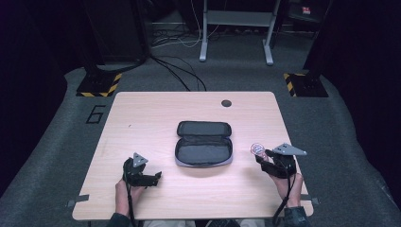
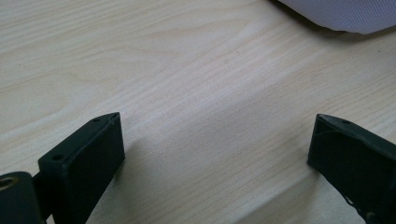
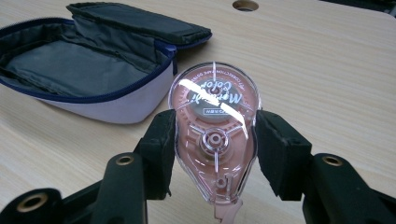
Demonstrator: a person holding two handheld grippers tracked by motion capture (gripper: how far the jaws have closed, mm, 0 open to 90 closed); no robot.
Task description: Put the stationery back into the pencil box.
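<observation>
**Pink tape dispenser gripped, case waiting open**

Wood-grain table. Left: left gripper rests near the table's near-left edge, jaws spread wide, nothing between them; only bare wood ahead, with a corner of the case's pale shell at far right in the left gripper view. Centre: dark zip case lies unzipped, lid folded back, grey lining showing, apparently empty. Right: right gripper clamps a clear pink correction-tape dispenser by its two flat edges, held just right of the case and off the table.

Judgement: carry step, dispenser bound for the case. Next move: swing left over the open compartment, lower, then release.
</observation>
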